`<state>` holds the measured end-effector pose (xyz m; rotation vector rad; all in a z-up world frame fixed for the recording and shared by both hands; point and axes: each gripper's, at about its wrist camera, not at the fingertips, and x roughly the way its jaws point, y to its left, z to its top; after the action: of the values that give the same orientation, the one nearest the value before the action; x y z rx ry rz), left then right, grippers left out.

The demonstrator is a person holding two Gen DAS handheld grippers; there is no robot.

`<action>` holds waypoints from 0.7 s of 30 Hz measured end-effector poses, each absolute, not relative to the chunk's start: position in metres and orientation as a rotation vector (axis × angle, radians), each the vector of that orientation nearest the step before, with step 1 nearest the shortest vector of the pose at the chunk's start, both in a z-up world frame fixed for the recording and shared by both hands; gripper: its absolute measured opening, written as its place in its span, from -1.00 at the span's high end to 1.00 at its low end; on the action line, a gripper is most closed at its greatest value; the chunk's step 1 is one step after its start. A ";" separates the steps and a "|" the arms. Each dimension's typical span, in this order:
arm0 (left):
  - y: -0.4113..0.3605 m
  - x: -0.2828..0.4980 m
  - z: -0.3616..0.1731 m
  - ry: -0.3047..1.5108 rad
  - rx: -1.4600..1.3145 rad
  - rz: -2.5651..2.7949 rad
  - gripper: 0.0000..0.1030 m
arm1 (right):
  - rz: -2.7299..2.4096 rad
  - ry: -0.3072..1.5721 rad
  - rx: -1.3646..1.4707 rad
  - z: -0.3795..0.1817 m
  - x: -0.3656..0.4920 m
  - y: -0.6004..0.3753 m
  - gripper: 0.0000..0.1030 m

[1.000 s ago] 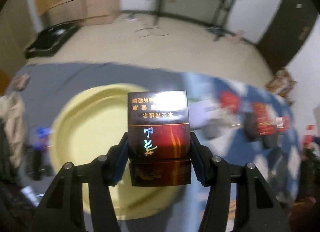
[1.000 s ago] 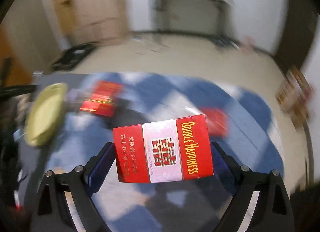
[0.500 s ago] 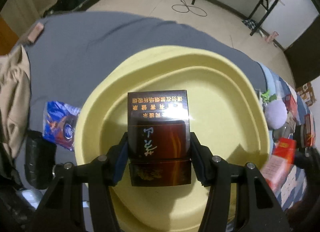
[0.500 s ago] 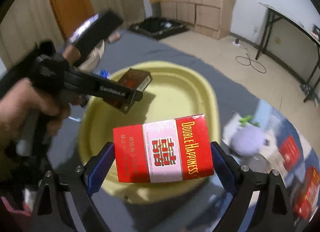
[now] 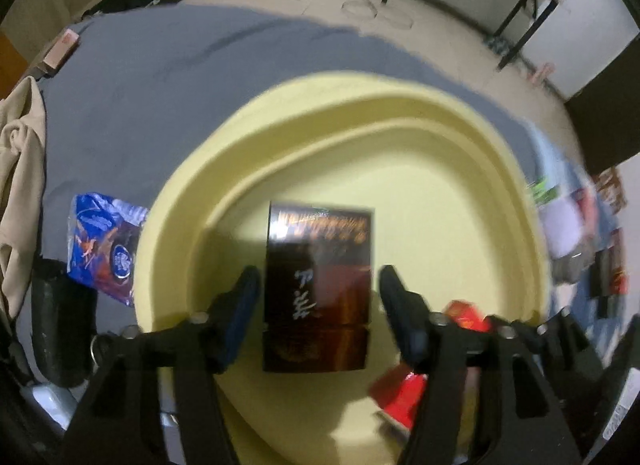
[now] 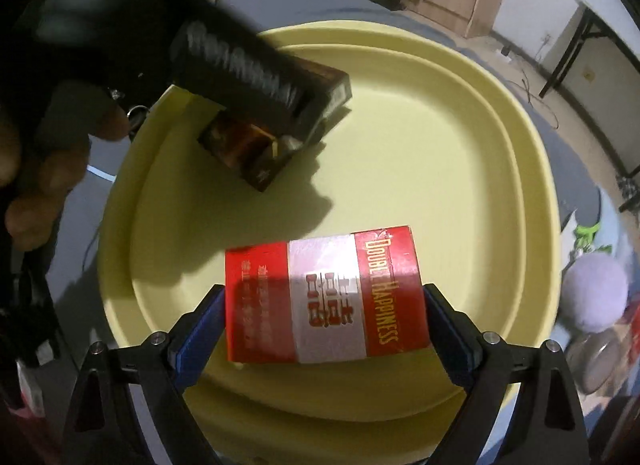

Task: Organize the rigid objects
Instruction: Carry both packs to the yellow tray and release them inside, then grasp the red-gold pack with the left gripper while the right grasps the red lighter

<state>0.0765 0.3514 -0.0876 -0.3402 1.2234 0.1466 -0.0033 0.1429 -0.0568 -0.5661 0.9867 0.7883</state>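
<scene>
Left hand-held gripper (image 5: 318, 305) just opened, pads clear of dark brown cigarette pack (image 5: 318, 289) in yellow basin (image 5: 460, 169), right hand-held gripper (image 6: 324, 317) just widened, red Double Happiness pack (image 6: 324, 293) between its pads above basin, grip unclear.

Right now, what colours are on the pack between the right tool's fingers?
Red with a white centre band and gold lettering on the Double Happiness pack; right wrist view shows it best.

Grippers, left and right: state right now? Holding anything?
Left gripper: jaws just opened, pads clear of the dark brown cigarette box over the yellow plastic tray.
Right gripper: jaws just opening; red-and-white cigarette box between them, grip unclear.
</scene>
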 end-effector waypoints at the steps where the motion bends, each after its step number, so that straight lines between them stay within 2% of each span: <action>1: 0.349 0.074 -0.079 1.196 -0.342 0.139 -0.71 | 0.795 0.965 -0.525 -0.051 -0.004 0.141 -0.99; 2: 0.344 0.073 -0.069 1.169 -0.339 0.128 -0.85 | 0.799 0.946 -0.481 -0.042 -0.004 0.136 -0.99; 5: 0.319 0.076 -0.038 1.118 -0.341 0.055 -0.99 | 0.790 0.923 -0.342 -0.015 -0.012 0.108 -0.99; 9: 0.263 0.086 -0.006 1.082 -0.324 -0.062 -1.00 | 0.732 0.873 -0.227 0.028 -0.027 0.034 -0.99; 16: 0.124 0.096 0.008 1.092 -0.333 -0.211 -1.00 | 0.413 0.789 -0.144 0.095 -0.020 -0.180 -0.99; 21: 0.026 0.125 -0.020 1.182 -0.216 -0.207 -1.00 | 0.186 0.835 -0.075 0.079 -0.010 -0.314 -0.99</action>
<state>0.1254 0.0260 -0.0202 -0.2164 1.1819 -0.2073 -0.0105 -0.3136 0.0789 -0.0751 0.8348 0.1864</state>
